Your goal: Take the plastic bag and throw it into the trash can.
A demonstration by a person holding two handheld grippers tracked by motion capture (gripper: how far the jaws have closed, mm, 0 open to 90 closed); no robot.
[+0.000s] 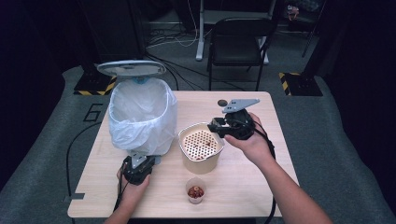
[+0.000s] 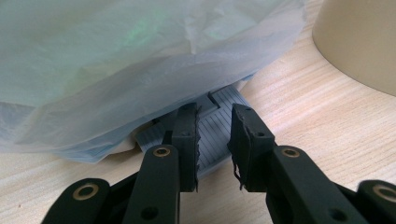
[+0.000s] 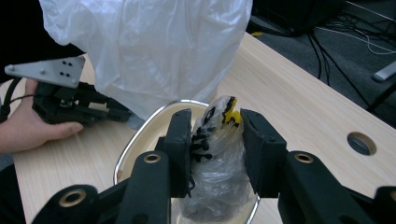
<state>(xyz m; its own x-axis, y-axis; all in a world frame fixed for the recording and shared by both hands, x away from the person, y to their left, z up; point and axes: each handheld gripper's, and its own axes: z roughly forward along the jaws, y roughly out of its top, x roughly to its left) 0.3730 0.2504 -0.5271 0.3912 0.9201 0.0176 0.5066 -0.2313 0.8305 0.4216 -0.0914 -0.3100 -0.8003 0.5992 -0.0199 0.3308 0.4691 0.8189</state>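
Note:
A pedal bin (image 1: 142, 114) lined with a white bag stands at the table's left, its lid (image 1: 131, 68) raised. My left gripper (image 1: 141, 159) lies at the bin's foot. Its jaws (image 2: 214, 116) are close together with a narrow slit between them, and the tips rest on the grey ribbed pedal (image 2: 229, 95). My right gripper (image 1: 214, 126) hovers over a beige container (image 1: 201, 161) with a perforated insert. It is shut on a crumpled clear wrapper (image 3: 215, 154) with yellow and black print, above the container's metal rim (image 3: 135, 140).
A small paper cup (image 1: 196, 192) with red bits stands near the front edge. The table has a round hole (image 1: 222, 102) at its far side. The bin's bag (image 3: 149, 46) hangs close behind the container. A black chair (image 1: 238, 39) stands beyond the table.

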